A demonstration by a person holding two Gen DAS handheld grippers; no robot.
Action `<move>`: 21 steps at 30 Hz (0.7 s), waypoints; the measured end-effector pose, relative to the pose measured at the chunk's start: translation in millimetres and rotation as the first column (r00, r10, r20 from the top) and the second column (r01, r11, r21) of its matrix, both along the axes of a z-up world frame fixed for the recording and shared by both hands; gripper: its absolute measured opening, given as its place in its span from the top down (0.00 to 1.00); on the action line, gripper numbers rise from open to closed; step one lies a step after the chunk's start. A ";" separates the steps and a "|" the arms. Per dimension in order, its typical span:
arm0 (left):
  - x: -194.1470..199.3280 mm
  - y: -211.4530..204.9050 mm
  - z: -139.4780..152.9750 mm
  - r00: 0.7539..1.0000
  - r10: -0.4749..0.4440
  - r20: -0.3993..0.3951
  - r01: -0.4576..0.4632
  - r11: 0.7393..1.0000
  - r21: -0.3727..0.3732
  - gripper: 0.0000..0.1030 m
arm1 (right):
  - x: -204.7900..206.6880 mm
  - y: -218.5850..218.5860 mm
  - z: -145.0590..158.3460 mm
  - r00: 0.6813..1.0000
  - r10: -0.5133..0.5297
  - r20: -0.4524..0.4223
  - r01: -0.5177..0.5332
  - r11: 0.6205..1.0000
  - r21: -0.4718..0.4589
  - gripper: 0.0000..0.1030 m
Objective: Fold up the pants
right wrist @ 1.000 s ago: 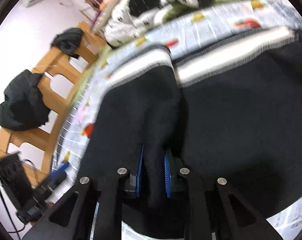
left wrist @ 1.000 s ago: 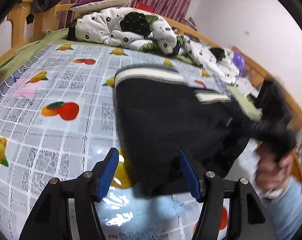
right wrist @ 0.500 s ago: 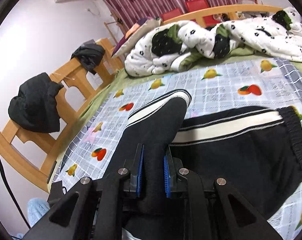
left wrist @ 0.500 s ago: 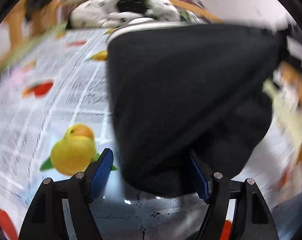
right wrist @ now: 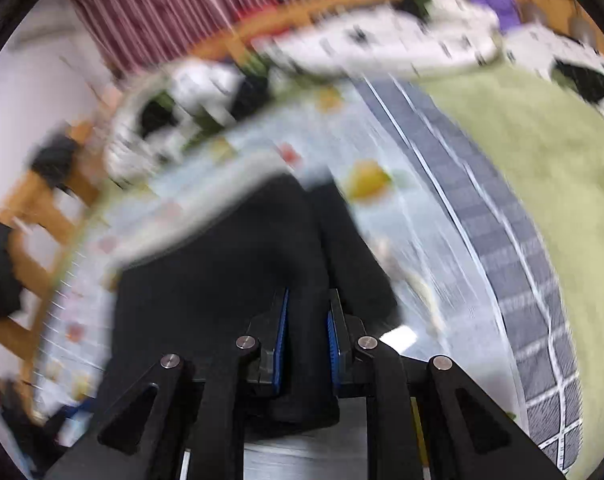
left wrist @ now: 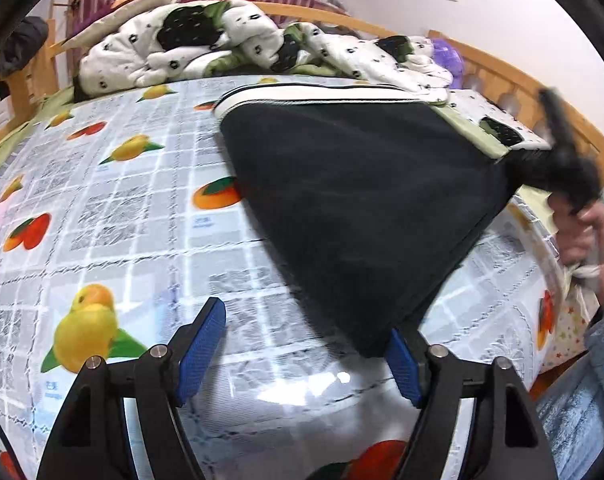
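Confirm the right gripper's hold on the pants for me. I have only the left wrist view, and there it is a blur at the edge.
Observer: In the right wrist view the right gripper has its jaws shut on a fold of the black pants, which fills the gap between the blue pads.
Operator: Say how deep the grip is.
Observer: Deep. Cloth bunches out behind the pads, toward the camera.
Operator: Report what lies ahead of the jaws.
Observer: A yellow fruit print on the bed cover, just past the cloth's edge. The view is motion-blurred.
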State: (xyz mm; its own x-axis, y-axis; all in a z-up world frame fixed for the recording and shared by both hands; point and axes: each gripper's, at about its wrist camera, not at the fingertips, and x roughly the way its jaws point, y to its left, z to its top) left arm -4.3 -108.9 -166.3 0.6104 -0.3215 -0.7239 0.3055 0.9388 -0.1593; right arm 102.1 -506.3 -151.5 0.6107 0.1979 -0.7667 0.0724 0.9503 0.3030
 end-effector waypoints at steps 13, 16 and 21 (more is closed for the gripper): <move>20.2 19.9 28.5 0.997 -0.066 -0.035 0.059 0.980 -0.188 0.31 | 20.5 15.7 41.7 0.994 0.089 0.056 -0.074 0.970 -0.230 0.65; 25.8 24.2 28.5 0.995 -0.088 -0.038 0.077 0.971 -0.228 0.31 | 40.9 14.0 32.3 0.996 0.093 0.010 -0.089 0.974 -0.209 0.65; 34.8 39.8 24.2 0.994 -0.065 -0.083 0.041 0.964 -0.264 0.29 | 55.1 5.9 13.4 0.995 0.093 -0.025 -0.095 0.991 -0.091 0.62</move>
